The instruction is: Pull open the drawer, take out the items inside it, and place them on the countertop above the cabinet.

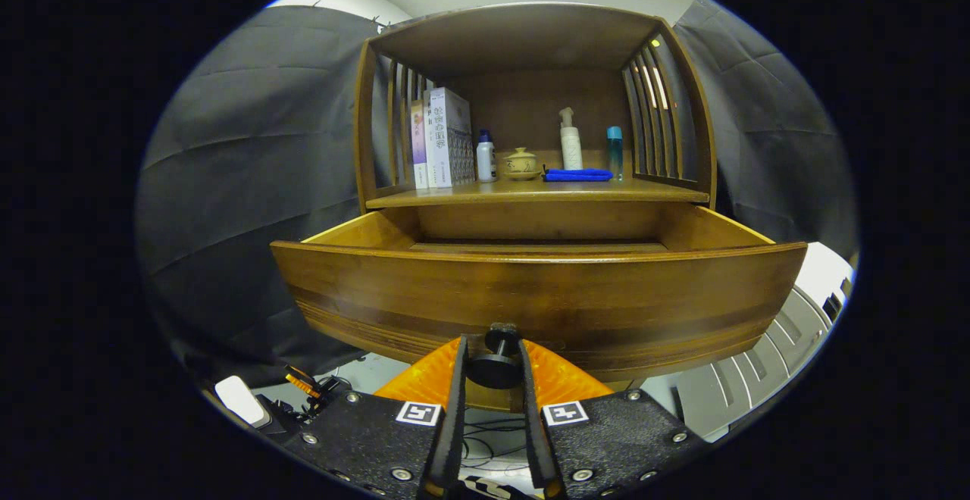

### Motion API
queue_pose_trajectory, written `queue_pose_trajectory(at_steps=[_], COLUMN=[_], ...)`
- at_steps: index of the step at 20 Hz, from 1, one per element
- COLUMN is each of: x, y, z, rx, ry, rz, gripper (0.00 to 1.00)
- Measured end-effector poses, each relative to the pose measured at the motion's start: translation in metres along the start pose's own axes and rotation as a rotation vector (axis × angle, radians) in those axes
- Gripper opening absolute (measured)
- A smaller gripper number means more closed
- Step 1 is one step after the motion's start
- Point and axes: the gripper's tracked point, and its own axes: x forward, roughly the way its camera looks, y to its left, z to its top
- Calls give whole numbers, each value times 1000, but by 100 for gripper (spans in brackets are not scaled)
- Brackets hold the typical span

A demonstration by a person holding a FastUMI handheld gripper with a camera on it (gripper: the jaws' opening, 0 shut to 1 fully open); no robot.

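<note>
The wooden drawer point(538, 295) stands pulled out toward me, its front panel just ahead of the fingers. Its inside floor is hidden behind that panel; only the side walls and back show. My gripper point(492, 347) sits at the bottom edge of the panel, with a finger on each side of the dark round drawer knob point(494, 367), both pressing on it. Above the drawer lies the cabinet's countertop point(652, 191), a wooden shelf with slatted sides and a roof.
On the countertop stand books point(447, 138), a small white bottle point(486, 157), a ceramic pot point(521, 163), a pump bottle point(571, 144), a folded blue cloth point(578, 175) and a teal bottle point(614, 150). Cables and a white device point(239, 400) lie below left.
</note>
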Motion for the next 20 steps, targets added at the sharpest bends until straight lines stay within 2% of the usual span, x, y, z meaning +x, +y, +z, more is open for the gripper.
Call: queue_pose_trajectory(at_steps=[6,8,12,14,20], x=[-2,-7,-18,-26,-50], y=[5,10,17,19,33], z=[-1,7,26,42,107], rx=[-33,-60,-89,-108,-110], ry=[-13,-42,-94,-135,-260], rz=[13,35,77,91,167], gripper=[39,47,86,92,93])
